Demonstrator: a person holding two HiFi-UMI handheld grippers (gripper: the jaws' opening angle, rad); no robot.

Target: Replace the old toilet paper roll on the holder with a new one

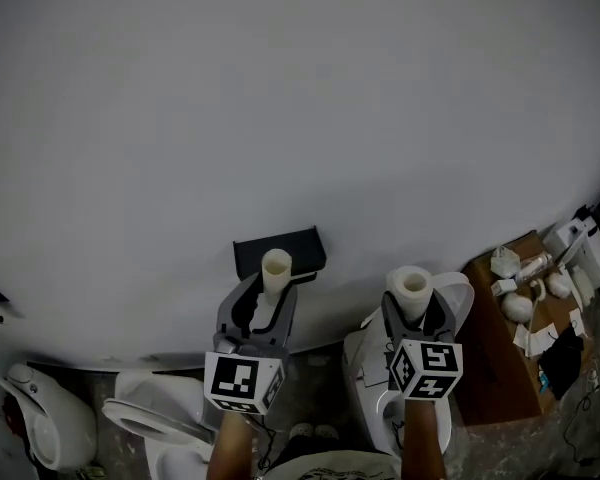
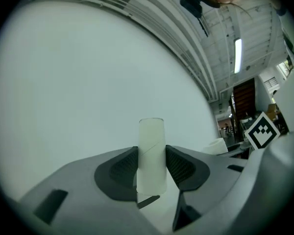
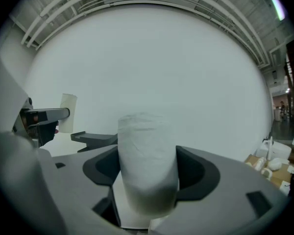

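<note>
Black holder [image 1: 305, 249] is hanging on the white wall [image 1: 280, 88]. Grey floor [image 1: 312, 380] below me is carrying a white toilet [image 1: 145, 420] at my left. Brown cabinet [image 1: 495, 368] at my right is holding small white parts [image 1: 520, 306] and a black piece [image 1: 560, 363].

A mock-up bathroom inside a big workshop hall. Ahead of my jaws, a bare white wall [image 1: 280, 88] carries a lone black holder [image 1: 305, 250]. A white toilet [image 1: 145, 418] stands on the floor below them. To the right of my jaws, a brown table [image 1: 495, 363] holds scattered white parts. Above runs a ribbed industrial ceiling [image 2: 220, 28] with a strip light [image 2: 237, 55].
</note>
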